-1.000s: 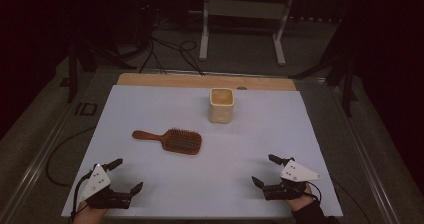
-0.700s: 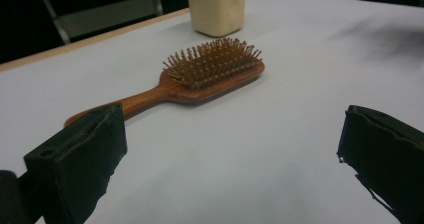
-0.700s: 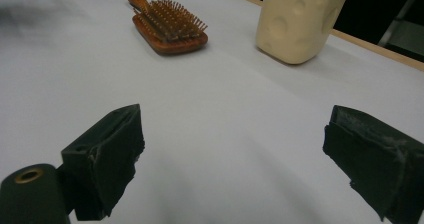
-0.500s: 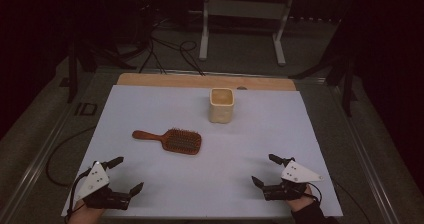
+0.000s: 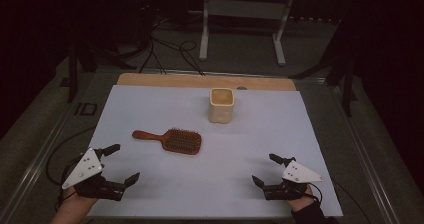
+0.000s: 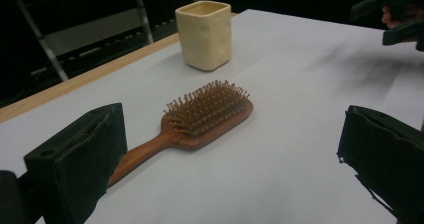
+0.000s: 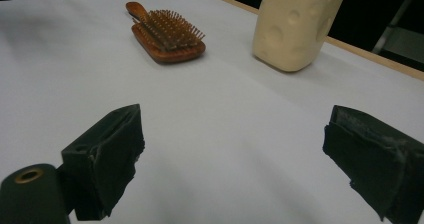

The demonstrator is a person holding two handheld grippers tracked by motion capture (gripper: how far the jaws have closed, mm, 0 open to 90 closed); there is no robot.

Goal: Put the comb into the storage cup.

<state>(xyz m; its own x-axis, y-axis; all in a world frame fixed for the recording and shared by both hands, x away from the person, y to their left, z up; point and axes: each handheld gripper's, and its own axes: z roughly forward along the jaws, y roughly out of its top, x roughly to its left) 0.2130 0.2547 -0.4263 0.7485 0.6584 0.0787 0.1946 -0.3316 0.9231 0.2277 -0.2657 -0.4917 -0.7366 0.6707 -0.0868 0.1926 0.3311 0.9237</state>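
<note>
The brush (image 5: 170,139) lies flat on the white sheet (image 5: 250,129), bristles up, its handle pointing away from the cup (image 5: 221,105) toward the sheet's left edge. The cup, a cream, dimpled, square-mouthed one, stands upright just beyond the brush head and a little to its right, apart from it; what it holds, if anything, cannot be made out in this dim light.

The left gripper (image 5: 115,164) sits near the sheet's near left corner, on the near side of the brush and well short of it. Its jaws stand wide apart with nothing between them. In the left gripper view the brush (image 6: 200,116) lies ahead between the two jaws, handle end toward the left jaw, and the cup (image 6: 204,33) stands behind the brush head.

The right gripper (image 5: 265,170) rests near the sheet's near right corner, well apart from the brush and from the cup. Its jaws are also spread and hold nothing. In the right gripper view the brush (image 7: 167,36) lies far ahead with its head nearer and its handle pointing away, and the cup (image 7: 297,24) stands to the brush's right.
</note>
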